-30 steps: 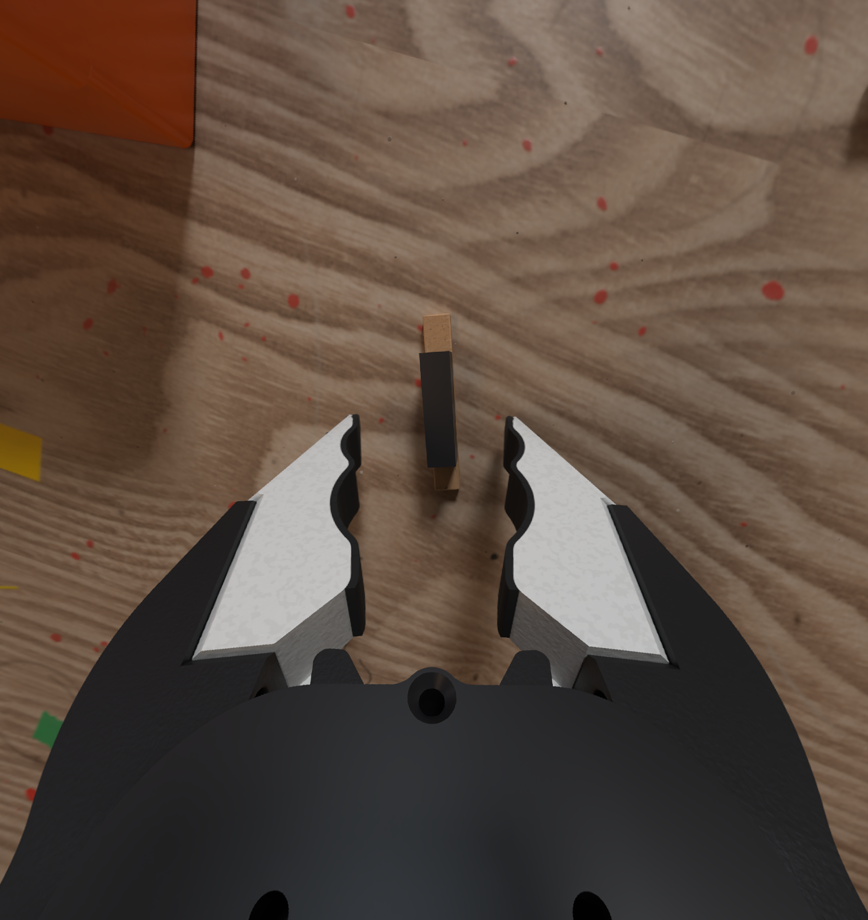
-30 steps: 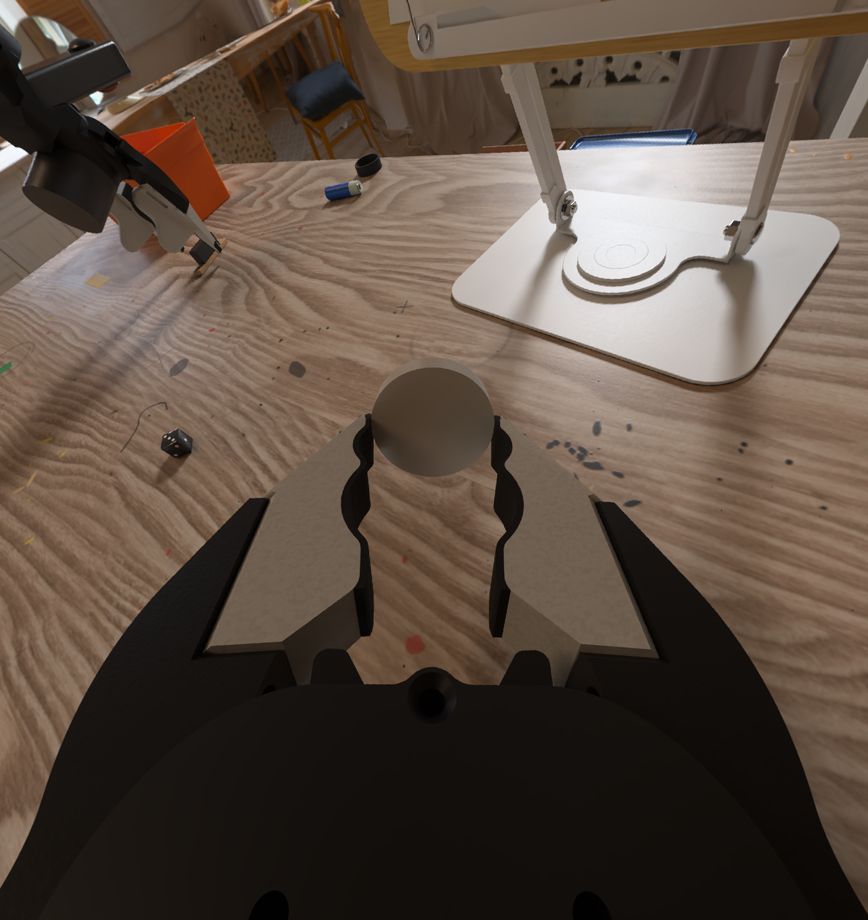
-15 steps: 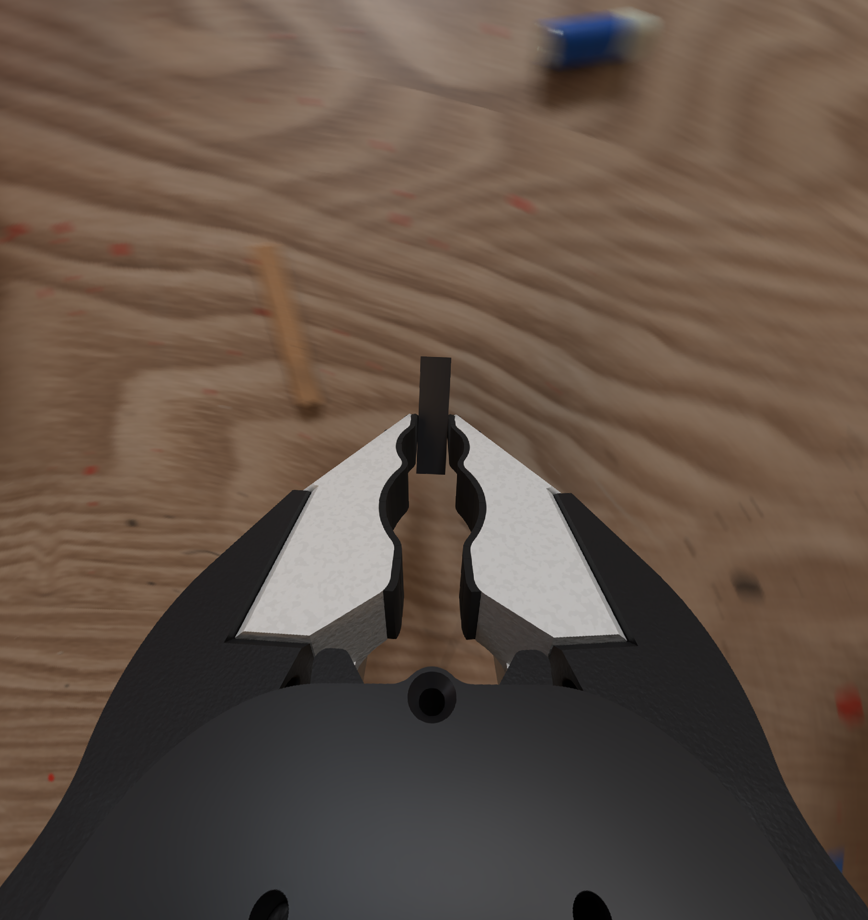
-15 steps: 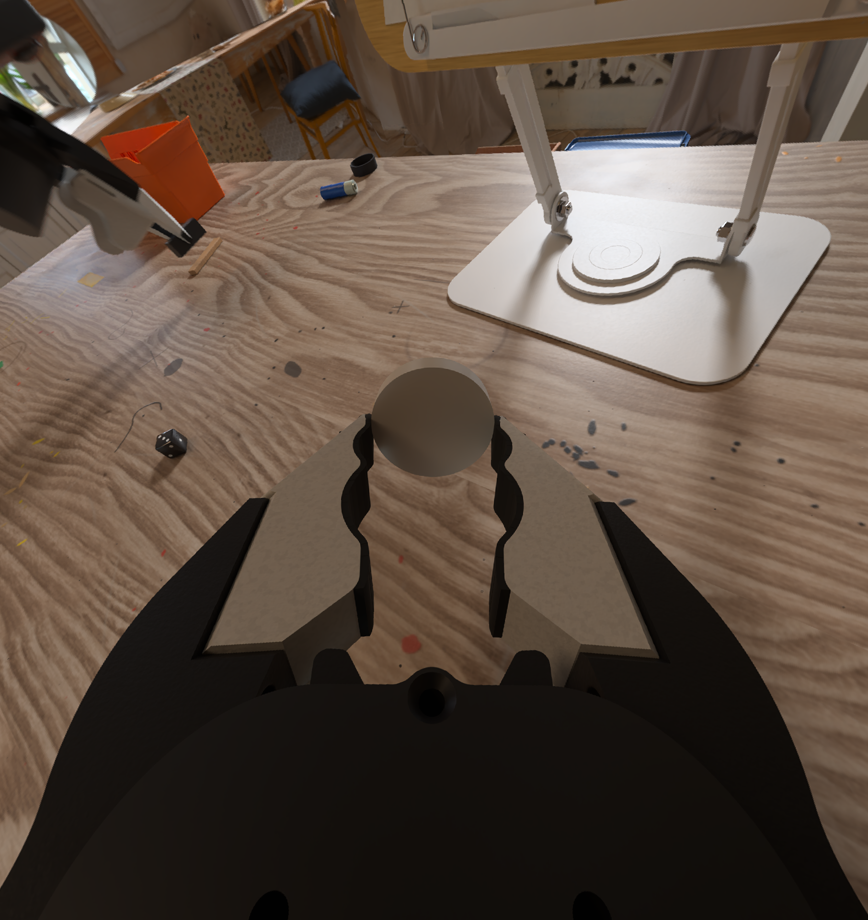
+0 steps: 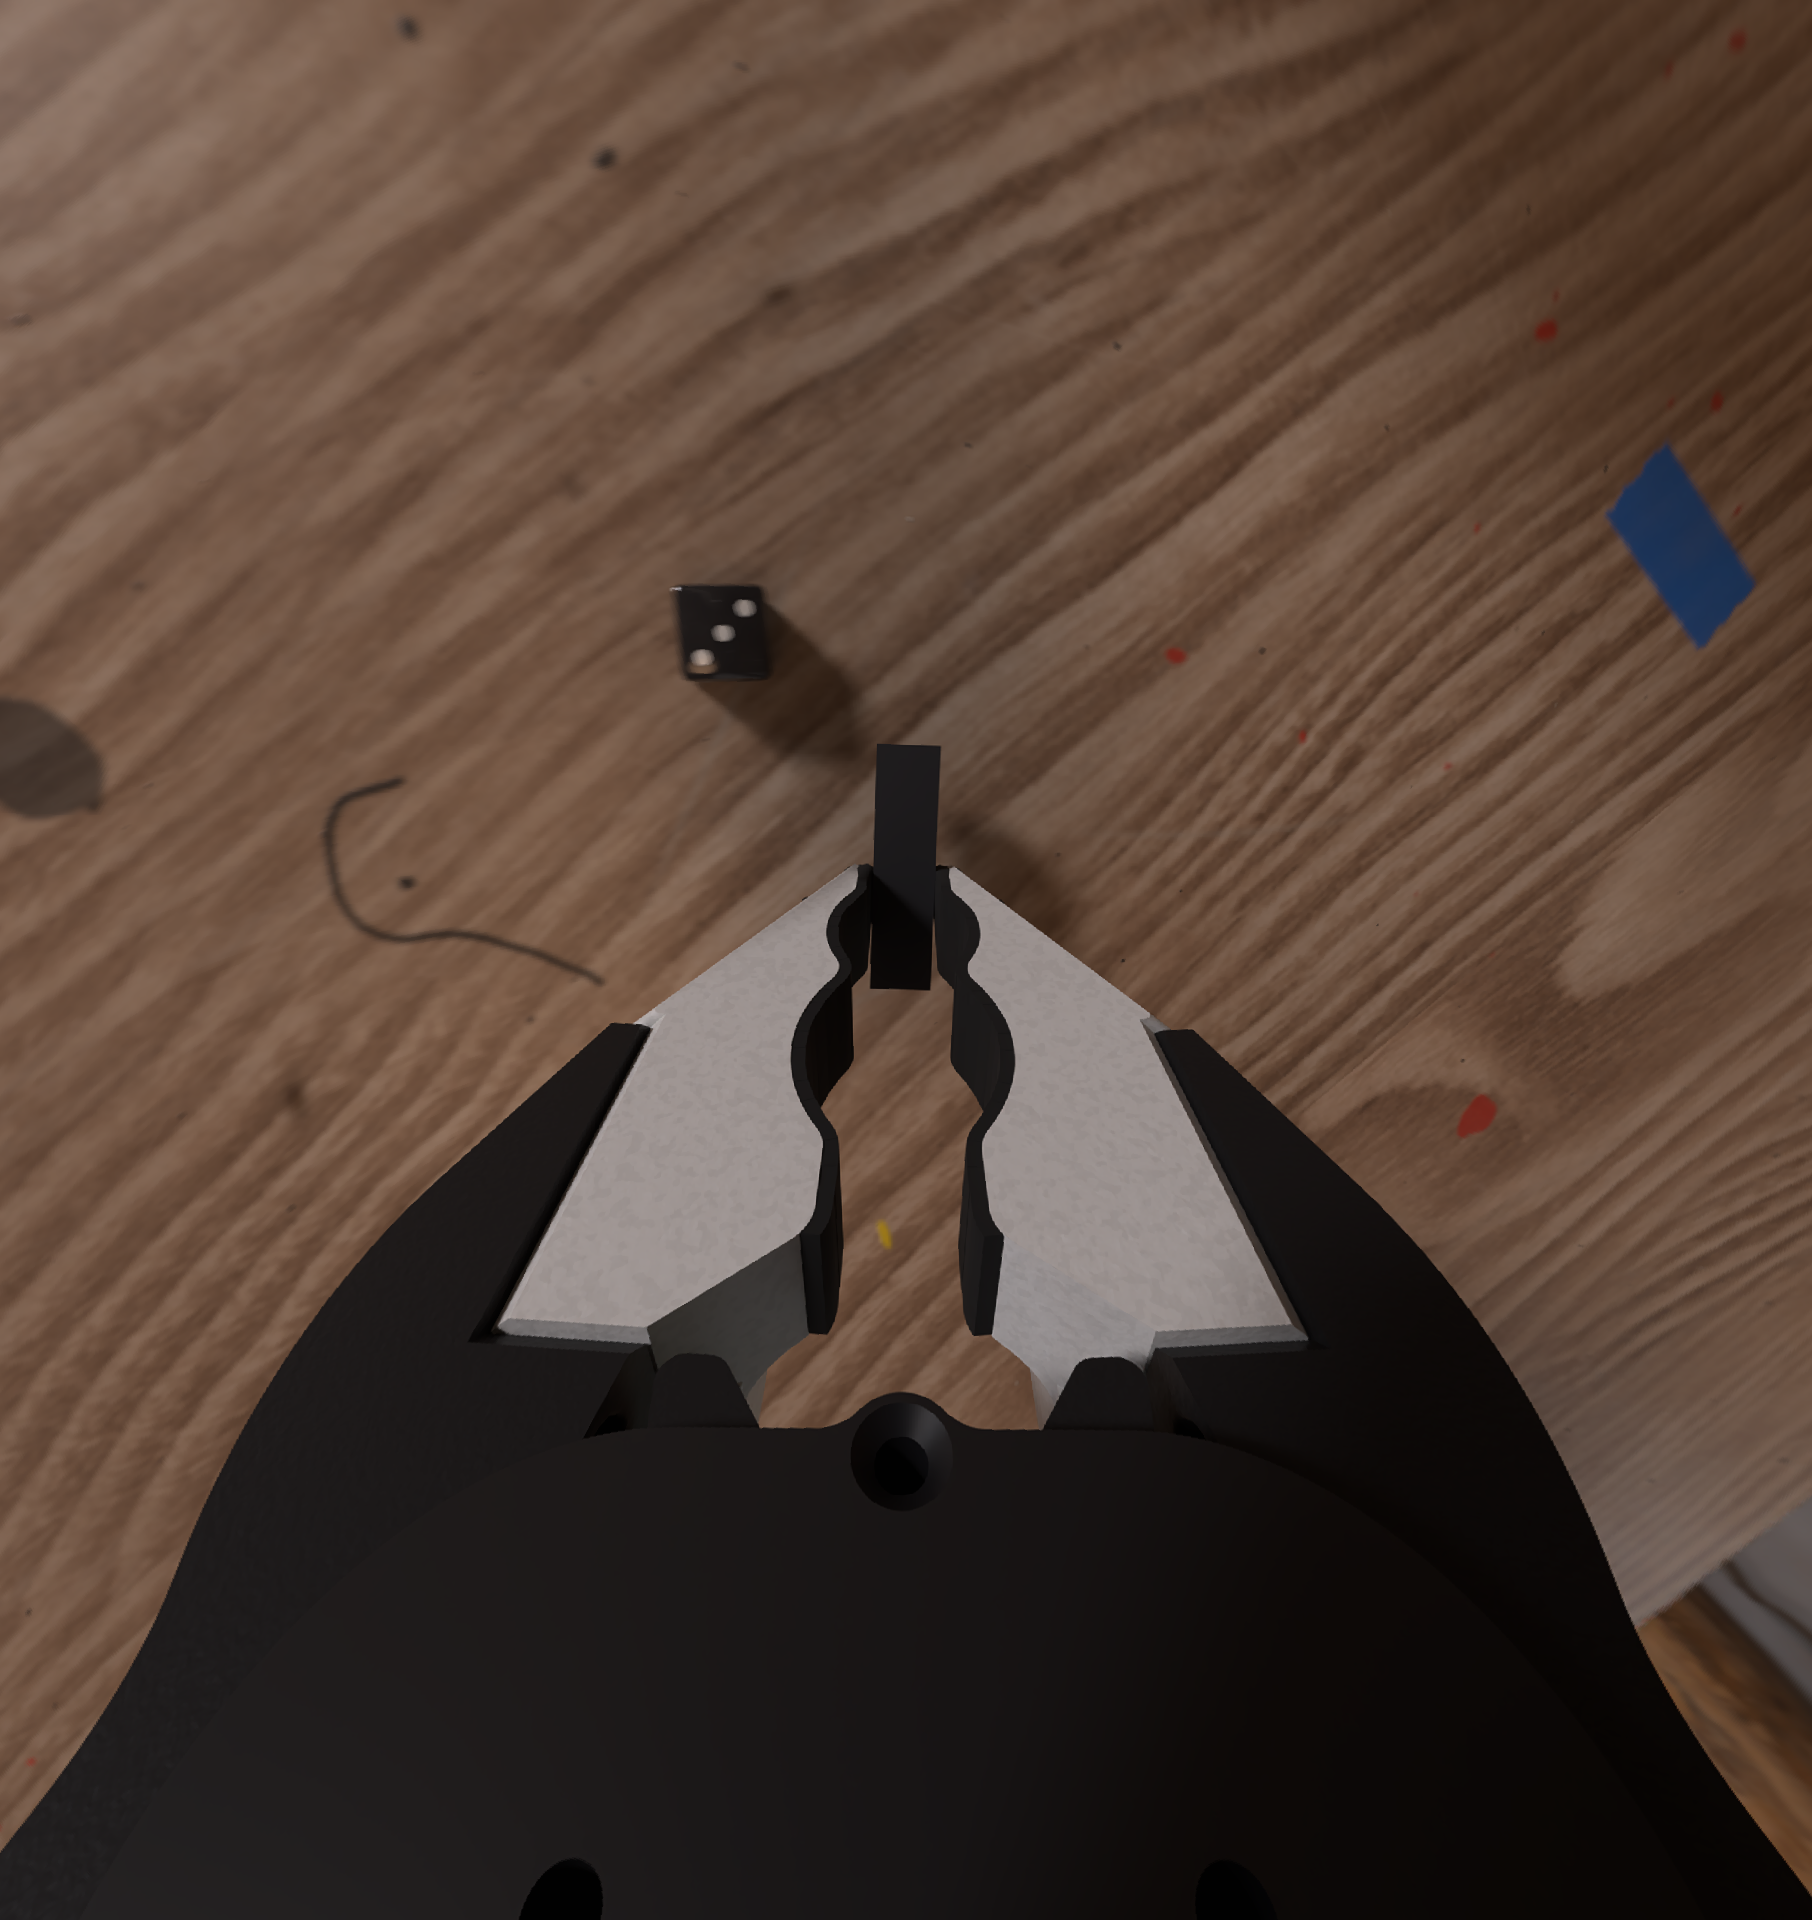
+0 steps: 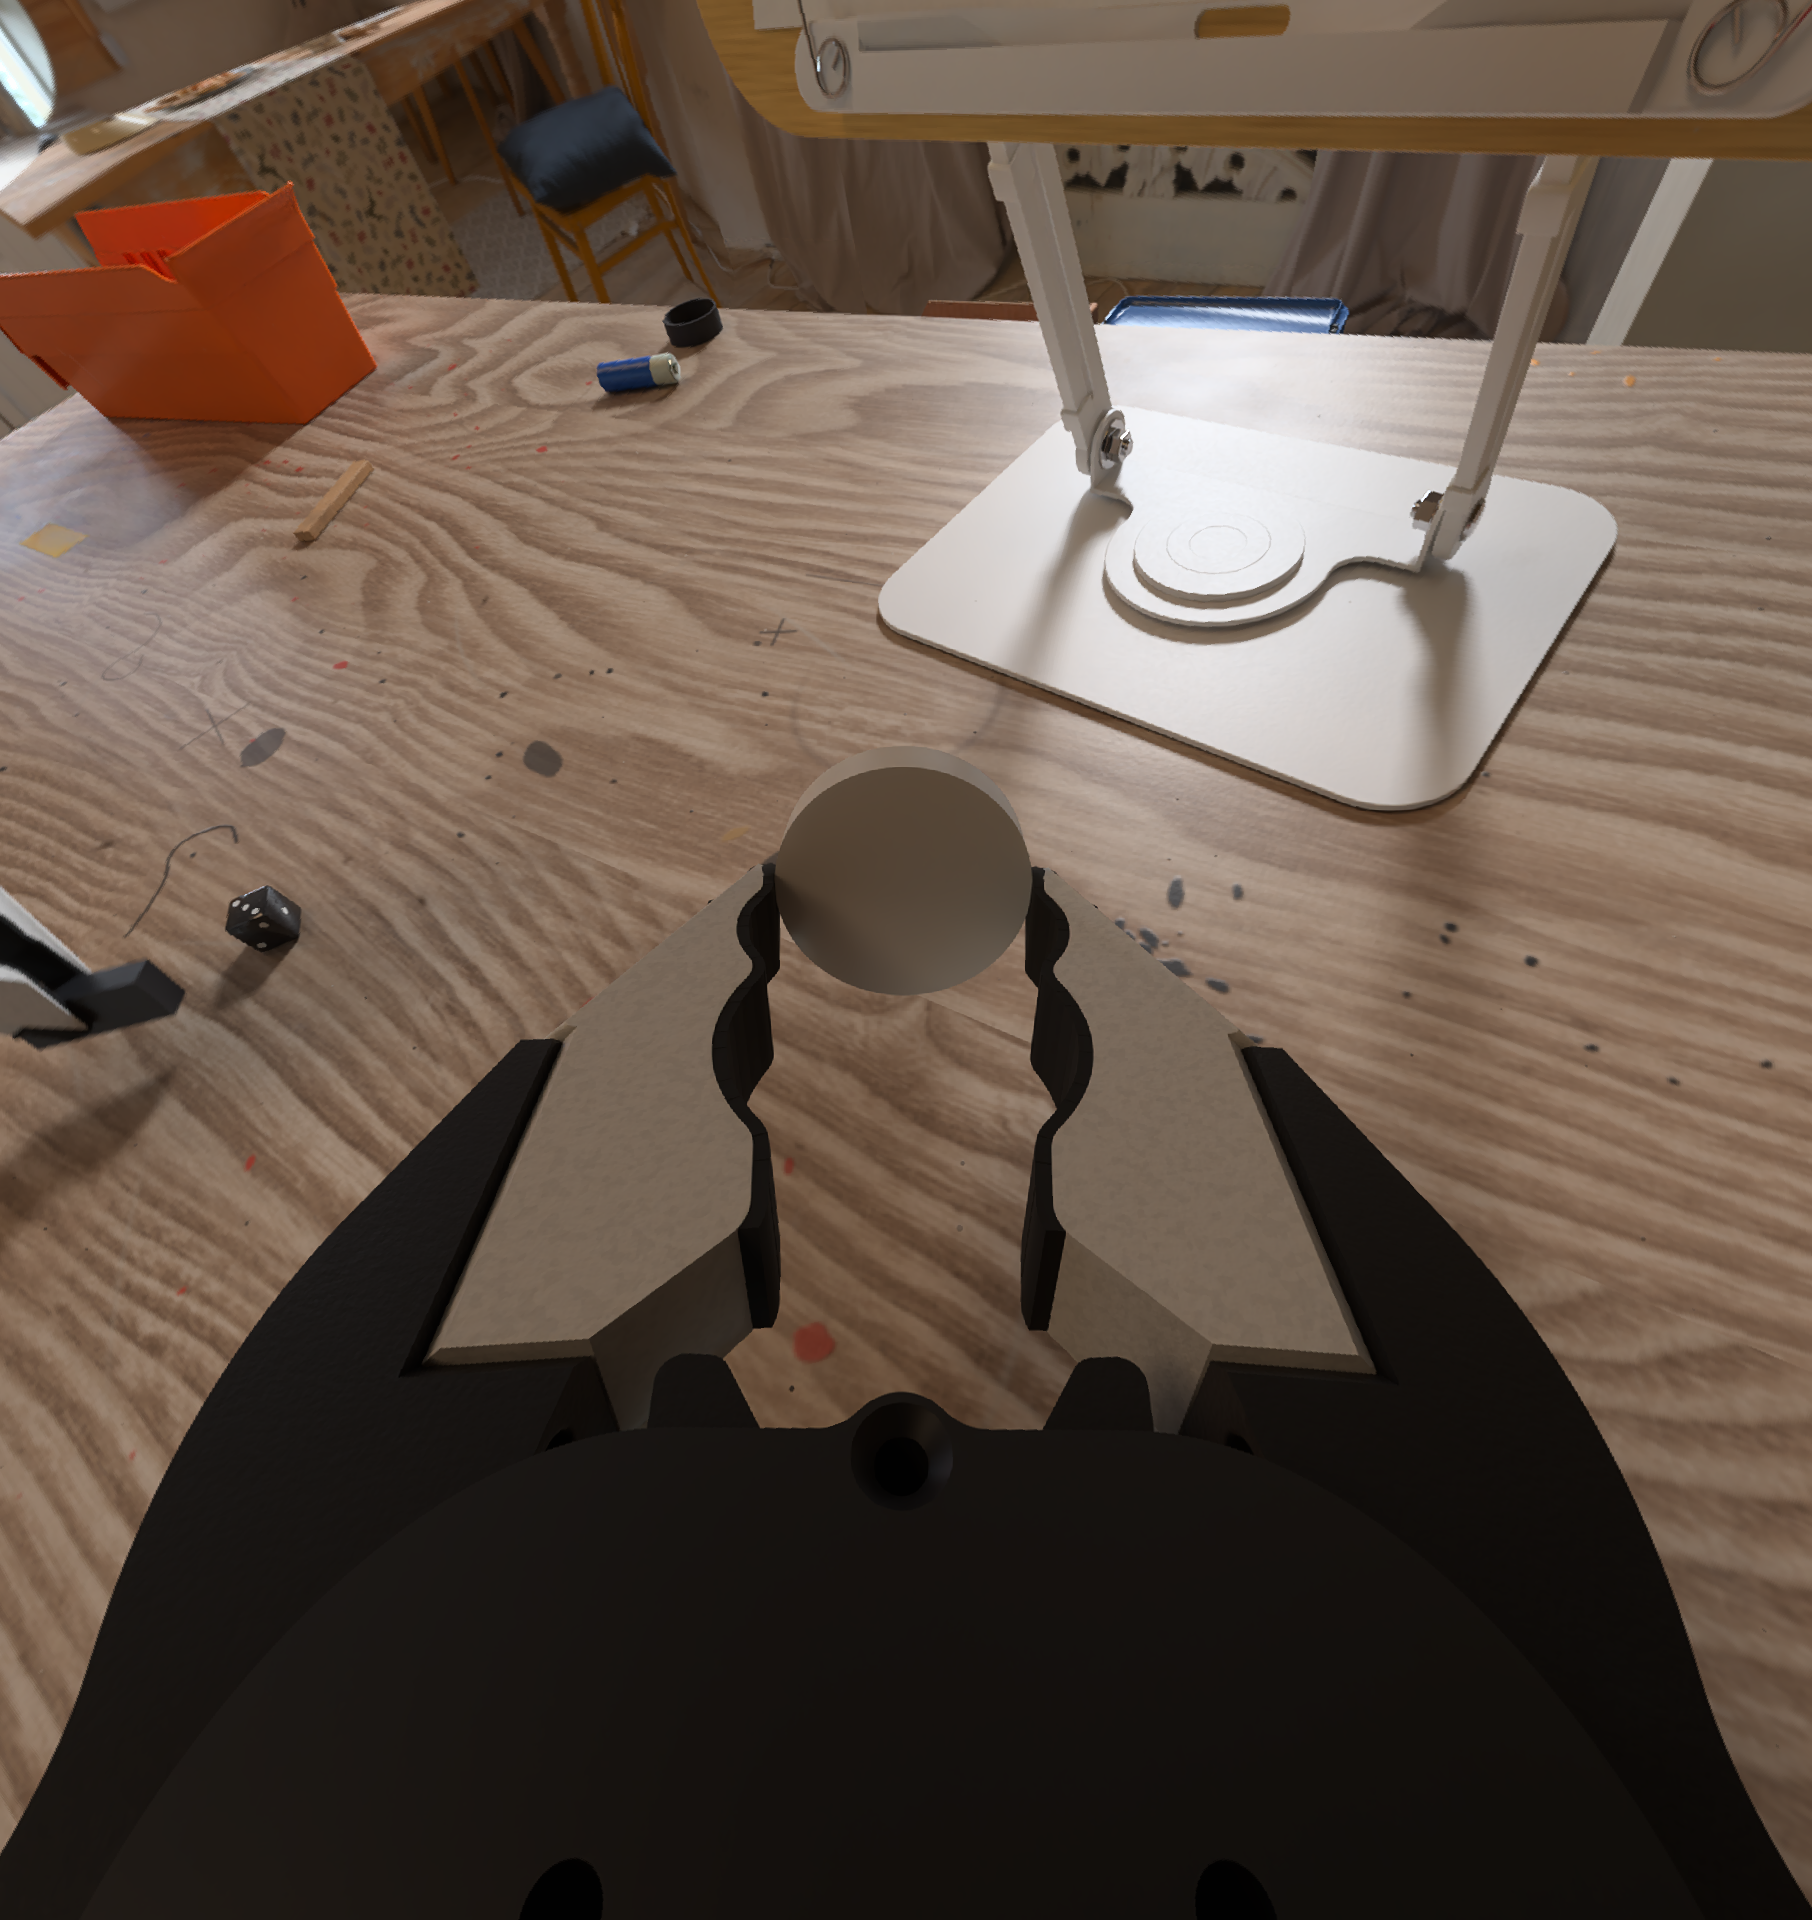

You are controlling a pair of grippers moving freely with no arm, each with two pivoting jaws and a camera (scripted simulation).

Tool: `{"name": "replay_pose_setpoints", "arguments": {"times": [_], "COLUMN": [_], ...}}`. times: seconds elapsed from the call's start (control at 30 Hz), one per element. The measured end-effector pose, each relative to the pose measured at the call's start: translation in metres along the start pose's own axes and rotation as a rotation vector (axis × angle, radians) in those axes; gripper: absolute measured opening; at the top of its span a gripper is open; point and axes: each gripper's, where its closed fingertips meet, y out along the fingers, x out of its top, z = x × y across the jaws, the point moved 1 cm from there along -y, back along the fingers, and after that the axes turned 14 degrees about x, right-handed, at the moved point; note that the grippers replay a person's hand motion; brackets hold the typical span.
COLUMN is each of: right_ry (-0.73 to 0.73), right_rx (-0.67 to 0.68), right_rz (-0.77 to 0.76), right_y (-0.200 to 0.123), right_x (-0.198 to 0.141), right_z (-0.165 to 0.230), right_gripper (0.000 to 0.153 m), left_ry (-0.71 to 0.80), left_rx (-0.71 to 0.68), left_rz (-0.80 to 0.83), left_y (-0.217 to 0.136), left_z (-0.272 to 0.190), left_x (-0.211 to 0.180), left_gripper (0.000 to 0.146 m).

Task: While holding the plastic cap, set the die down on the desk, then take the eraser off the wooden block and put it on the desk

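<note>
Two grippers are in view. The left gripper [image 5: 903, 878] has its jaws closed to a narrow gap on one black eraser [image 5: 906, 831], gripped at the tips and held above the worktop [image 5: 1297, 312], clear of the surface. One black die [image 5: 722, 633] rests on the worktop just beyond and left of the eraser. The right gripper [image 6: 902, 883] has its jaws partly open, clamped on one round grey plastic cap [image 6: 902, 868] held above the worktop. One wooden block [image 6: 333, 502] lies bare on the worktop, well apart from the die. Also present: one orange box [image 6: 185, 312], one blue battery [image 6: 637, 372], one black ring [image 6: 692, 322] and one white stand [image 6: 1245, 613].
</note>
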Motion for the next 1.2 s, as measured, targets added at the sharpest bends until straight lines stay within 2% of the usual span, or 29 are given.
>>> {"name": "replay_pose_setpoints", "arguments": {"times": [0.2, 0.47, 0.53, 0.57, 0.6, 0.77, 0.93, 1.0, 1.1, 1.2], "right_ry": [-0.008, -0.015, -0.011, -0.011, -0.010, -0.018, -0.030, -0.023, -0.007, -0.011], "right_rx": [-0.032, -0.055, -0.057, -0.059, -0.060, -0.060, -0.102, -0.106, -0.101, -0.104], "right_rz": [0.010, 0.019, 0.010, 0.005, -0.001, -0.012, 0.010, 0.003, -0.016, -0.028], "right_y": [-0.001, -0.001, -0.002, -0.003, -0.004, -0.003, -0.004, -0.005, -0.006, -0.006], "right_x": [-0.001, -0.003, -0.002, -0.001, 0.000, 0.002, -0.002, -0.002, -0.001, 0.001], "right_z": [-0.005, -0.009, -0.010, -0.010, -0.010, -0.008, -0.016, -0.018, -0.019, -0.019], "right_gripper": [0.047, 0.047, 0.047, 0.047, 0.047, 0.047, 0.047, 0.047, 0.047, 0.047], "left_ry": [0.062, 0.111, 0.115, 0.109, 0.097, 0.004, -0.148, -0.202, -0.304, -0.343], "left_rx": [-0.001, 0.017, 0.011, 0.007, 0.000, -0.002, -0.013, -0.036, -0.123, -0.201], "left_rz": [-0.022, -0.071, -0.107, -0.134, -0.170, -0.386, -0.797, -0.908, -0.957, -0.937], "left_y": [0.013, 0.015, 0.012, 0.007, 0.001, -0.035, -0.062, -0.065, -0.068, -0.070], "left_z": [-0.020, -0.025, -0.026, -0.026, -0.026, -0.006, 0.039, 0.060, 0.081, 0.085], "left_x": [0.000, 0.007, 0.011, 0.014, 0.018, 0.034, 0.067, 0.082, 0.095, 0.093], "left_gripper": [0.011, 0.011, 0.034, 0.044, 0.047, 0.048, 0.052, 0.053, 0.053, 0.051]}}
